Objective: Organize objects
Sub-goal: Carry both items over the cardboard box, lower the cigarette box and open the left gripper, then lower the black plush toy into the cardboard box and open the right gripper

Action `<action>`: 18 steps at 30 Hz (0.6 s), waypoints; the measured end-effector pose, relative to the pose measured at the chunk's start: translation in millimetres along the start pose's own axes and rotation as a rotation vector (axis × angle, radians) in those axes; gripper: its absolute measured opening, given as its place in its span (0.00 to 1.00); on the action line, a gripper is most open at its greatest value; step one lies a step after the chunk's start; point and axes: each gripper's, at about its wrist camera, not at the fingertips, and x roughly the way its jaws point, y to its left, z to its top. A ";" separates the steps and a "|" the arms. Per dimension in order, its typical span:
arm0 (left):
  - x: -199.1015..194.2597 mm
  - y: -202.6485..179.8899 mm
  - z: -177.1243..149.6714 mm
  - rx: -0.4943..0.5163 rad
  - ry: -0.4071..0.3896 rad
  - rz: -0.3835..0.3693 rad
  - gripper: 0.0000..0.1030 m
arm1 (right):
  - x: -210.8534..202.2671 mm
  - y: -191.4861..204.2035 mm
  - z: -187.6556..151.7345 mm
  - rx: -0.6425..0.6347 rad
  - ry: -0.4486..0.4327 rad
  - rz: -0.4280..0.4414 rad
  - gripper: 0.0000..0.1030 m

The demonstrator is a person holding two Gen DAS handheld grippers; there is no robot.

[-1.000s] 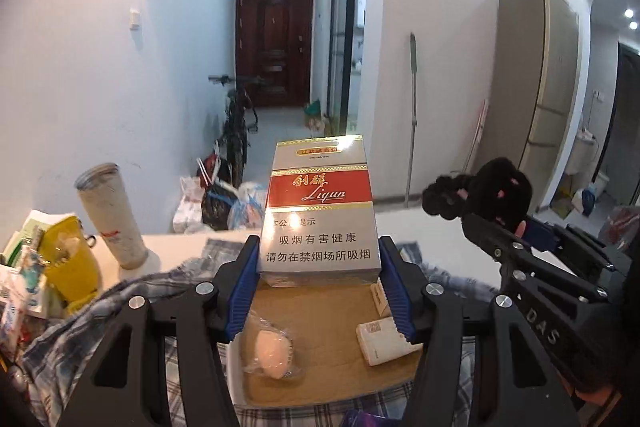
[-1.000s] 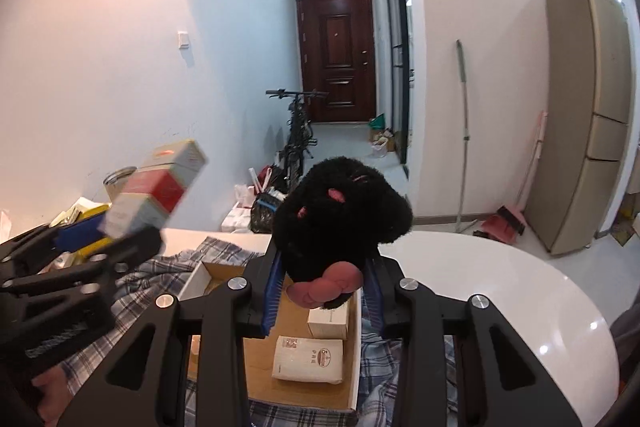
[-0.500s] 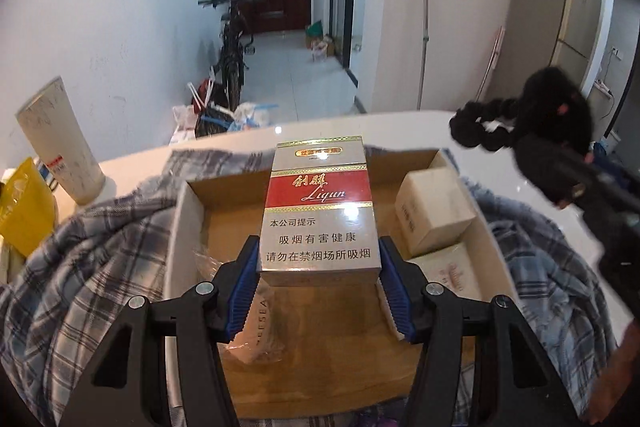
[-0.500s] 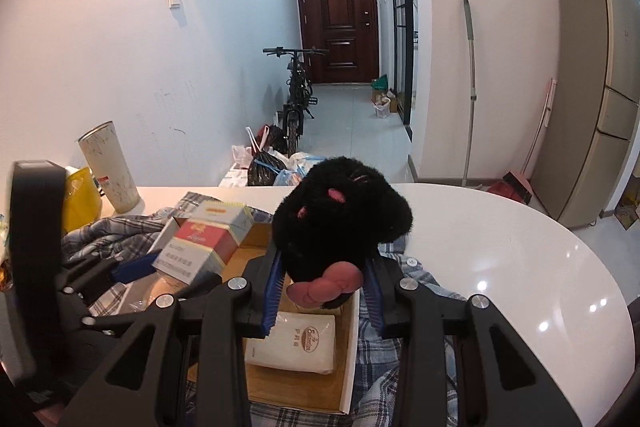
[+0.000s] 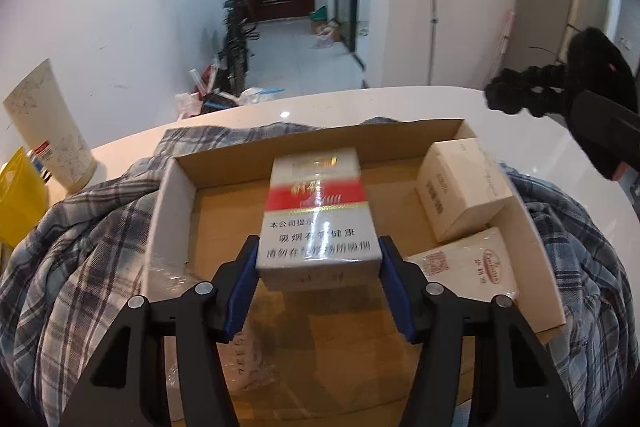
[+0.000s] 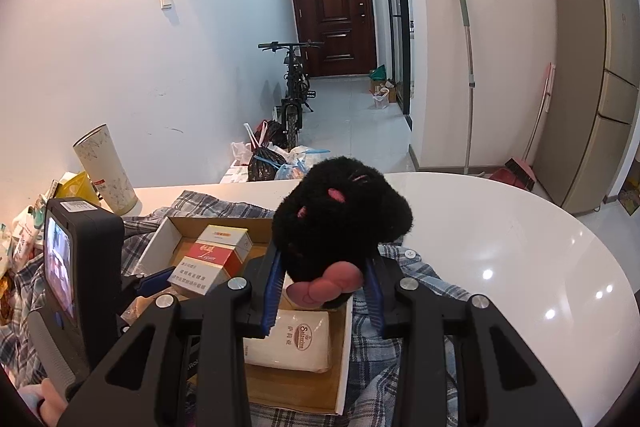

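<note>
My left gripper (image 5: 318,267) is shut on a red and white cigarette carton (image 5: 316,219), held low over the middle of a shallow cardboard box (image 5: 176,187). The same carton (image 6: 216,259) shows in the right wrist view inside the box (image 6: 160,247). My right gripper (image 6: 324,287) is shut on a black plush toy (image 6: 340,215) with pink parts, above the box's right side. That toy (image 5: 592,67) appears at the far right of the left wrist view. Two tissue packs (image 5: 460,187) (image 5: 468,267) lie in the box's right part.
The box rests on a plaid shirt (image 5: 80,247) spread on a white round table (image 6: 500,239). A tall pale tumbler (image 5: 48,131) and a yellow bag (image 5: 16,203) stand at the left. A wrapped item (image 5: 240,347) lies in the box's near left.
My left gripper has dropped with the carton from above the box down into it and tipped further downward. The right gripper with the plush toy sank a little toward the box.
</note>
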 end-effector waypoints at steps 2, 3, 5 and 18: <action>2.4 -0.7 0.7 -0.005 0.017 0.002 0.66 | -0.5 1.6 0.3 -0.001 -0.004 0.000 0.33; 1.8 1.1 0.8 -0.012 0.013 -0.005 0.71 | -1.0 2.1 0.5 -0.002 -0.006 0.000 0.33; -5.4 4.2 2.0 -0.027 -0.008 -0.023 0.71 | -2.9 2.9 0.6 0.000 -0.011 0.004 0.33; -113.2 39.0 -1.5 -0.031 -0.349 -0.027 1.00 | -11.0 18.1 1.6 -0.019 -0.026 0.057 0.34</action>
